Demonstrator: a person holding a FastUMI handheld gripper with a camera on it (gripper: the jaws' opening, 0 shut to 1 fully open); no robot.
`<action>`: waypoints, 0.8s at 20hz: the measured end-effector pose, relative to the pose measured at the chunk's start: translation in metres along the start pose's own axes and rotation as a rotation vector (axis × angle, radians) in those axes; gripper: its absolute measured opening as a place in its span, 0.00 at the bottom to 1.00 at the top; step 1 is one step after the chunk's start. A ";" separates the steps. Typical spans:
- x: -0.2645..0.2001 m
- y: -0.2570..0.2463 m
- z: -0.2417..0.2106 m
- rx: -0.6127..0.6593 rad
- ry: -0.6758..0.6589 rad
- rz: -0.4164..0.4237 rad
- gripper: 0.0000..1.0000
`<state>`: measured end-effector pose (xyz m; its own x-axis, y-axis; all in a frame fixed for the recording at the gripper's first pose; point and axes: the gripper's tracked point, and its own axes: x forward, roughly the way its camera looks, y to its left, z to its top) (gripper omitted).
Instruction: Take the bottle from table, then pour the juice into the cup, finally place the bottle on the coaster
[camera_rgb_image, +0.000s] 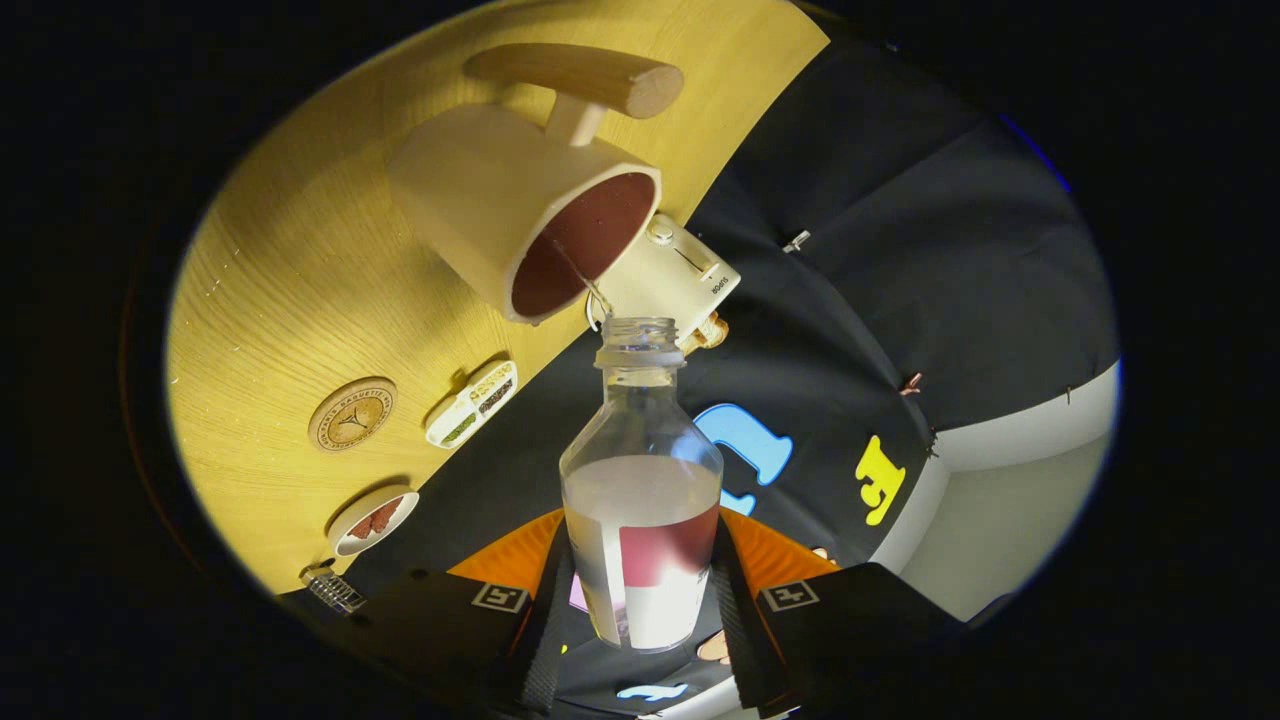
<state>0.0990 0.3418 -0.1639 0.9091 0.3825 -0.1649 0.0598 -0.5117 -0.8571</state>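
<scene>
Your gripper (640, 600) pinches the bottle (640, 500) low on its labelled body, both fingers pressing it, mouth uncapped and just short of the cup (520, 215); judge it light, smooth-walled, partly filled, so grip firmly.

The clear plastic bottle (641, 500) stood clamped between the two fingers of the gripper (641, 600), both pressing on its lower body. It was uncapped, its threaded neck pointing away from the fingers, with pale liquid filling roughly its lower half and a red and white label around its base. Just beyond its open mouth was the cream cup (525, 210), its dark reddish inside facing the bottle and a wooden handle on its far side. The round wooden coaster (351, 414) lay on the yellow table (290, 270), well off to the fingers' left.
</scene>
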 end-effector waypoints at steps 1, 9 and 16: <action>0.000 -0.001 0.000 -0.005 -0.006 -0.003 0.69; -0.002 -0.001 0.002 0.014 -0.012 0.003 0.69; -0.004 0.001 0.002 0.013 -0.021 0.006 0.69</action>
<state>0.0951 0.3409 -0.1652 0.9005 0.3959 -0.1799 0.0493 -0.5040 -0.8623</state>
